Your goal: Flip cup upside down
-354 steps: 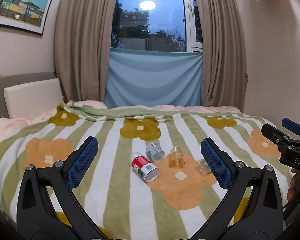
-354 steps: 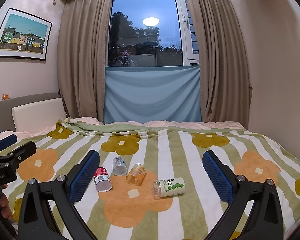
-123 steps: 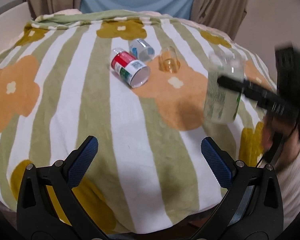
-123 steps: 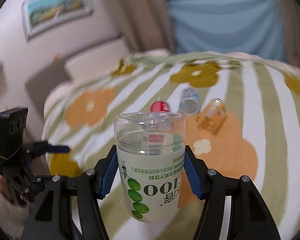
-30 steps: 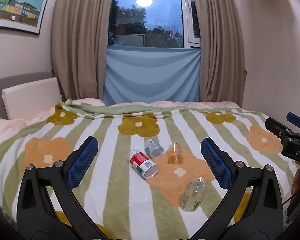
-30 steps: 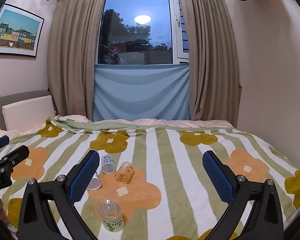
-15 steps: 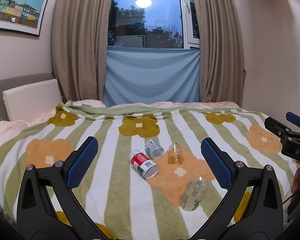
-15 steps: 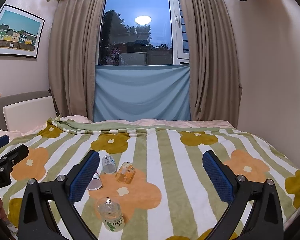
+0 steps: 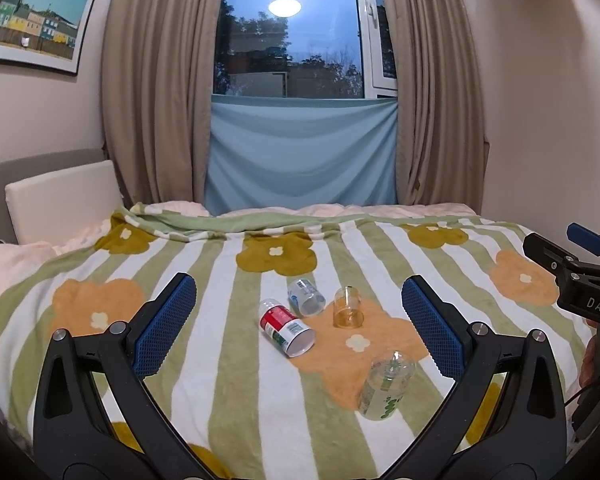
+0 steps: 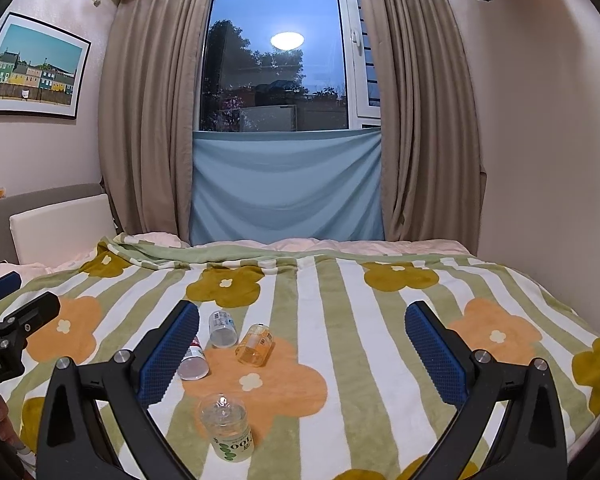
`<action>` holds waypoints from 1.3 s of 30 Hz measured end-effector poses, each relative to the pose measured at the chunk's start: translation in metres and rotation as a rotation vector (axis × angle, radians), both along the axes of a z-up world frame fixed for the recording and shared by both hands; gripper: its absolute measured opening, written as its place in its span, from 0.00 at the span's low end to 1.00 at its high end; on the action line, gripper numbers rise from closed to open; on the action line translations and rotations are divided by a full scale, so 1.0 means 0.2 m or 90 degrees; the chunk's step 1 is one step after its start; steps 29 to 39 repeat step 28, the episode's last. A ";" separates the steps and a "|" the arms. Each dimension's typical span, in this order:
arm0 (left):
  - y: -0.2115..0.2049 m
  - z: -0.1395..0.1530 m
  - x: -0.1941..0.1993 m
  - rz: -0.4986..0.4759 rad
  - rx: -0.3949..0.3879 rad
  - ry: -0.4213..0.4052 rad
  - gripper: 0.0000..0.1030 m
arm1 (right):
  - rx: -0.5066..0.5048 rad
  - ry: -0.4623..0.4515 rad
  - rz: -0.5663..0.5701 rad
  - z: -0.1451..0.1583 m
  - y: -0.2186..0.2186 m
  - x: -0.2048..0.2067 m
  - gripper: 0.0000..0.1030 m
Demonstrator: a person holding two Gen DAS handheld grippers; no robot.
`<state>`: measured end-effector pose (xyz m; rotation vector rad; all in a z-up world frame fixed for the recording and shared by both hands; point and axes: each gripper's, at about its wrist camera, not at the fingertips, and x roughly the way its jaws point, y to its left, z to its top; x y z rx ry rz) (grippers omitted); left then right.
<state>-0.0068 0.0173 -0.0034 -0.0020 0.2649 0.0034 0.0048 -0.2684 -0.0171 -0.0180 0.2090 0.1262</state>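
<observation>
Bed: striped flower blanket (image 9: 228,360), window (image 10: 276,64) behind.
Cup: clear cup (image 9: 385,385) (image 10: 227,432) with green print stands bottom up near the bed's front edge.
Others: red cup (image 9: 286,333), small bottle (image 9: 306,297) and amber cup (image 9: 348,307) sit mid-bed.
Left gripper (image 9: 296,328): spread wide, holds nothing.
Right gripper (image 10: 300,354): spread wide, holds nothing.

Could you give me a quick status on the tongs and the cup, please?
Left tongs open, right tongs open, both empty. Green-print cup stands base-up on blanket. Three other containers lie tipped beyond it, apart.
</observation>
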 end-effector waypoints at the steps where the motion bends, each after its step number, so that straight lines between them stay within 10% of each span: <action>1: 0.00 0.00 0.00 0.000 -0.001 0.000 1.00 | 0.001 0.000 0.000 0.00 0.00 0.00 1.00; 39: 0.03 0.04 -0.07 0.014 0.012 -0.028 1.00 | -0.001 0.002 0.002 0.00 0.06 -0.01 1.00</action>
